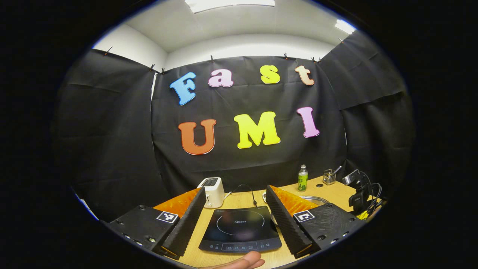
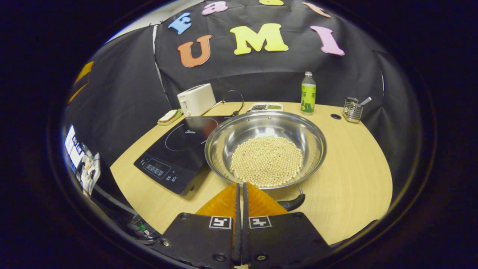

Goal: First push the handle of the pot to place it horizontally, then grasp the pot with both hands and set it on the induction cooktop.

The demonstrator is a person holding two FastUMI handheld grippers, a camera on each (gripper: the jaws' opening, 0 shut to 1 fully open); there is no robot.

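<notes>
In the right gripper view a steel pot [image 2: 227, 130] holding pale beans [image 2: 266, 160] sits on the wooden table, just right of the black induction cooktop [image 2: 175, 151] and touching its edge. Its dark handle [image 2: 294, 203] sticks out toward the camera, partly behind my fingers. My right gripper [image 2: 241, 184] is shut with nothing between its fingers, its tips at the pot's near rim, just left of the handle. In the left gripper view my left gripper [image 1: 236, 188] stands wide open above the cooktop [image 1: 239, 228]; a sliver of the pot [image 1: 317, 200] peeks over the right finger.
A white toaster [image 2: 196, 99], a bread slice [image 2: 168, 116], a small dish [image 2: 266, 107], a green bottle [image 2: 308, 93] and a wire utensil holder [image 2: 353, 108] line the table's far side. A black camera with cables [image 1: 358, 188] stands at the right. A person's finger [image 1: 242, 261] shows low down.
</notes>
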